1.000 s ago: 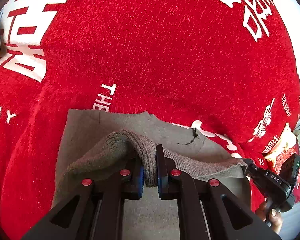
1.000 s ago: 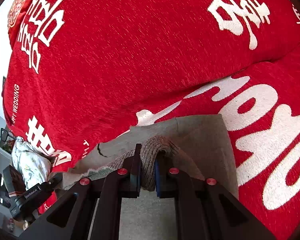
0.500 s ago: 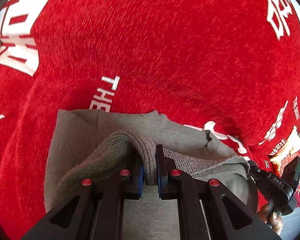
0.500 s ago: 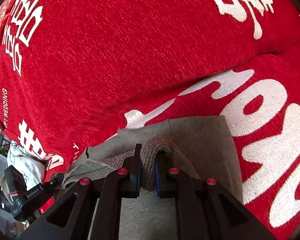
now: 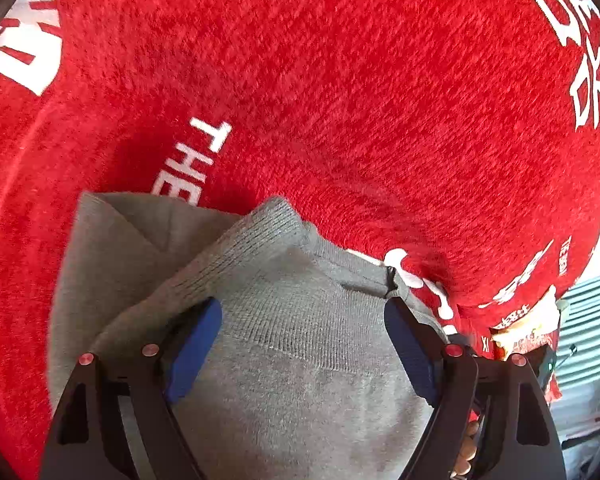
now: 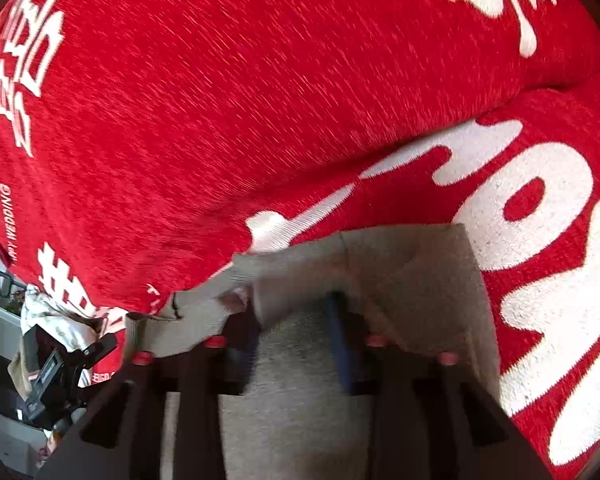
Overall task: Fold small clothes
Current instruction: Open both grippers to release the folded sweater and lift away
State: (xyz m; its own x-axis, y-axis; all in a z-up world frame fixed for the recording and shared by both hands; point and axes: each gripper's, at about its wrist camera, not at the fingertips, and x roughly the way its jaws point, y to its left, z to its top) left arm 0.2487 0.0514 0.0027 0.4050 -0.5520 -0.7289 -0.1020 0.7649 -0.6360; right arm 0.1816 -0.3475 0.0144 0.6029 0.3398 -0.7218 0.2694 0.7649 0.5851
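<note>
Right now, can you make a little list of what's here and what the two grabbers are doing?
garment: grey knit garment, partly folded over itself
surface: red blanket with white lettering
left gripper: open, jaws spread either side of the ribbed cuff
right gripper: open, garment lying between the fingers
right view: blurred
background: snack bag at the blanket's edge

Garment: lies on the blanket, at 6 o'clock in both wrist views; ribbed edge folded over the lower layer, toward 12.
Left gripper: over the garment, one finger at 9, one at 3.
Right gripper: over the garment's other end.
Patterned cloth: off the blanket edge, at 8 in the right view.
</note>
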